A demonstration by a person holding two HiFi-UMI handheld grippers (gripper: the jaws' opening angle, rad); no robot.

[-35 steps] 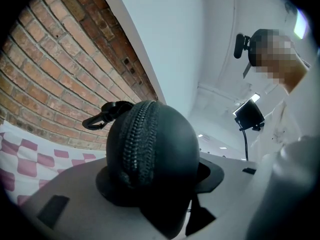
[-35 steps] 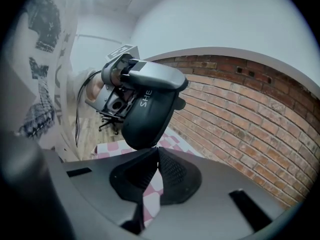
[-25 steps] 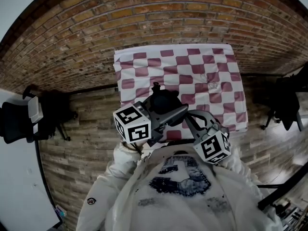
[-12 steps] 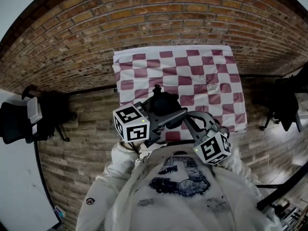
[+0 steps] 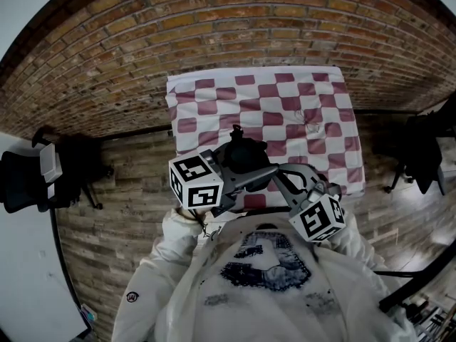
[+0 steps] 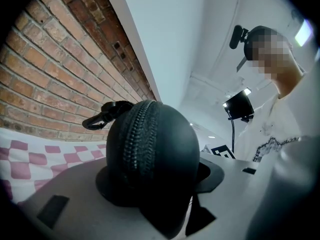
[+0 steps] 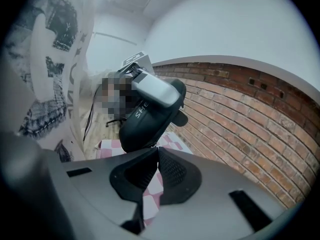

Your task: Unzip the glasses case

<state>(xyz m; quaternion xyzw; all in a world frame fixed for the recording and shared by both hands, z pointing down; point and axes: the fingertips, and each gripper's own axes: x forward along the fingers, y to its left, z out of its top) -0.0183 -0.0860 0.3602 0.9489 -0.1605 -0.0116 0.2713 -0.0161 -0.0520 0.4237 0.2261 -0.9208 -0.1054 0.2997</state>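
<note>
A black domed glasses case (image 5: pixel 242 155) is held up in front of the person's chest, above the near edge of the table. My left gripper (image 5: pixel 239 171) is shut on it. In the left gripper view the case (image 6: pixel 150 154) fills the space between the jaws, its closed zip running over the top and a black clip (image 6: pixel 102 115) hanging at its far end. My right gripper (image 5: pixel 275 178) reaches in from the right. Its jaws are shut, tips (image 7: pixel 156 153) meeting right under the case (image 7: pixel 145 119). Whether a zip pull is pinched there is hidden.
A table under a red-and-white checked cloth (image 5: pixel 285 105) stands against a brick wall. A black chair (image 5: pixel 28 180) stands at the left and another (image 5: pixel 420 152) at the right. The person's white jacket (image 5: pixel 263 283) fills the bottom of the head view.
Both grippers and the case have shifted only slightly; the left gripper's cube tilted a little. The grip on the case looks the same.
</note>
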